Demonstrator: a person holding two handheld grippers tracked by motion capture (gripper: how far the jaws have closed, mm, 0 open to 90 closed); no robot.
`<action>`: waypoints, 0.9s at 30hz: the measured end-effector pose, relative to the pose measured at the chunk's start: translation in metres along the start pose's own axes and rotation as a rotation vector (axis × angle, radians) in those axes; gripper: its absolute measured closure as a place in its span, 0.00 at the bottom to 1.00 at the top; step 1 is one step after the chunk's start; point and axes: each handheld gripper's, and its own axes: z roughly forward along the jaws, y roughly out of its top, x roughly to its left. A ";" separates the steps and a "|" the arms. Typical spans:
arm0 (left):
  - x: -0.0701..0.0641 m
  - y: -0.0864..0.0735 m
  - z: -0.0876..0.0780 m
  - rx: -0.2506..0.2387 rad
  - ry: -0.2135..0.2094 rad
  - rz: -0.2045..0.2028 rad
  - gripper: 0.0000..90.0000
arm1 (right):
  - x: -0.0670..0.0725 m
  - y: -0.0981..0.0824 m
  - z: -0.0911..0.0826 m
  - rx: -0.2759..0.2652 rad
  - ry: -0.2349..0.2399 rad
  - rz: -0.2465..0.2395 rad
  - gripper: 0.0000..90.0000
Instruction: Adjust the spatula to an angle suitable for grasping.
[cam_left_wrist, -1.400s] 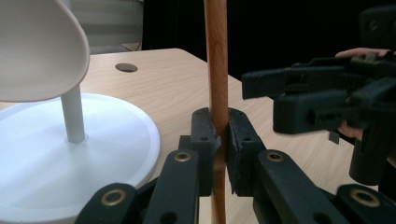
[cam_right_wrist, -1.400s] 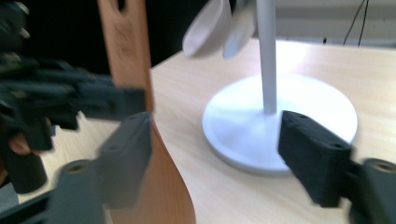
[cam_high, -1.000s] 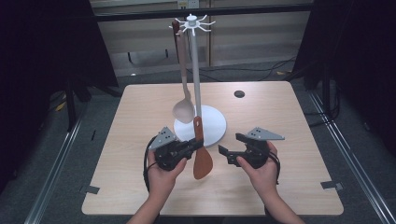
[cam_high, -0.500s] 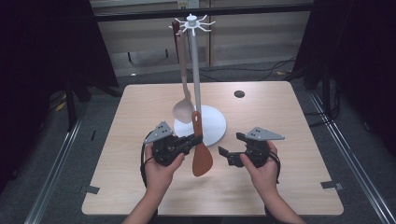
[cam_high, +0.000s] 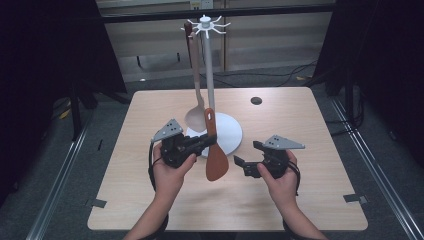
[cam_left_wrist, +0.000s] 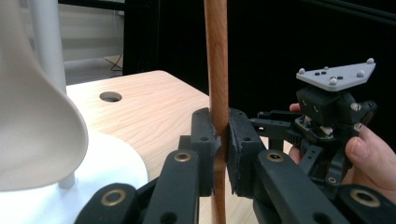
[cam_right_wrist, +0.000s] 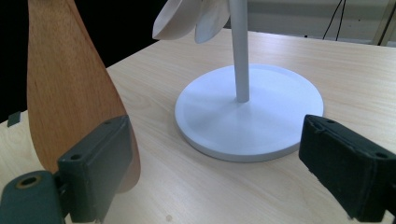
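1. High view: left gripper (cam_high: 200, 144) jaws clench the reddish-brown wooden spatula (cam_high: 216, 155) upright above the tabletop (cam_high: 310, 130), beside the white utensil stand (cam_high: 227, 131).
2. Left gripper view: pads pinch its handle.
3. Right gripper view: right gripper (cam_right_wrist: 224, 172) jaws spread wide, released.

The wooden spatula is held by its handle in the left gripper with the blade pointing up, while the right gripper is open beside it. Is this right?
Not quite: the wooden spatula hangs with its blade pointing down, as the high view shows. The rest holds: the left gripper is shut on its handle, and the right gripper is open beside it.
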 end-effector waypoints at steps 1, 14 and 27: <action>0.000 0.002 0.000 0.002 0.002 0.001 0.92 | 0.000 0.000 0.000 -0.001 0.000 -0.003 0.11; 0.005 0.036 -0.002 -0.024 -0.019 0.018 0.92 | 0.003 -0.001 0.000 -0.003 0.010 -0.009 0.11; 0.012 0.057 -0.001 -0.064 -0.045 -0.005 0.92 | 0.008 -0.001 -0.001 0.000 0.019 -0.015 0.11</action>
